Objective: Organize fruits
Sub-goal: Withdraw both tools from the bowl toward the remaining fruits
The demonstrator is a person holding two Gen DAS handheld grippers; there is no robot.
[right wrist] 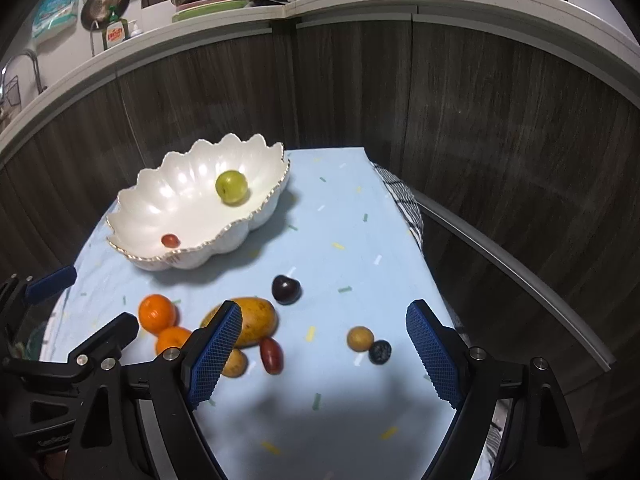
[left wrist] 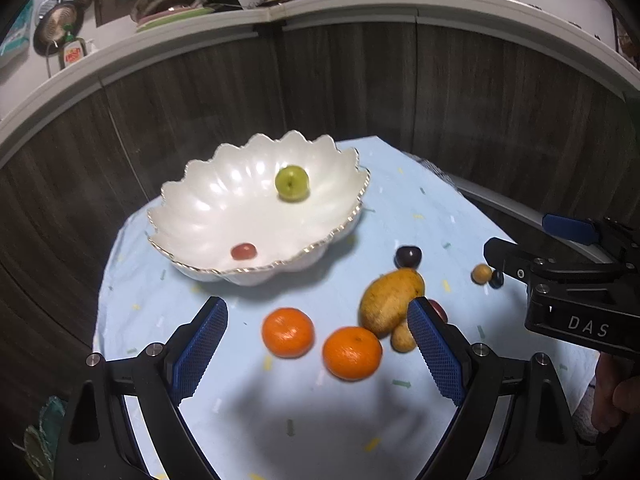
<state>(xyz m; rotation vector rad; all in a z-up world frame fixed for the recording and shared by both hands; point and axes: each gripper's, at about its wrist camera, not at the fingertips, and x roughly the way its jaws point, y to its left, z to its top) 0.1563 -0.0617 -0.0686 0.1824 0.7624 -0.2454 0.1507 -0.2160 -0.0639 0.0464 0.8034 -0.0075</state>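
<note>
So the white scalloped bowl (left wrist: 224, 200) holds two fruits: a green one (left wrist: 292, 183) and a small red one (left wrist: 243, 251). On the blue cloth (right wrist: 340, 224) sit two oranges (left wrist: 288, 332), one mango (left wrist: 390, 300), one dark plum (right wrist: 286, 289) and a few small fruits, with bare cloth toward its right edge. Left gripper (left wrist: 318, 354) and right gripper (right wrist: 324, 354) both gape wide, holding nothing. "DAS" shows on the right gripper.
</note>
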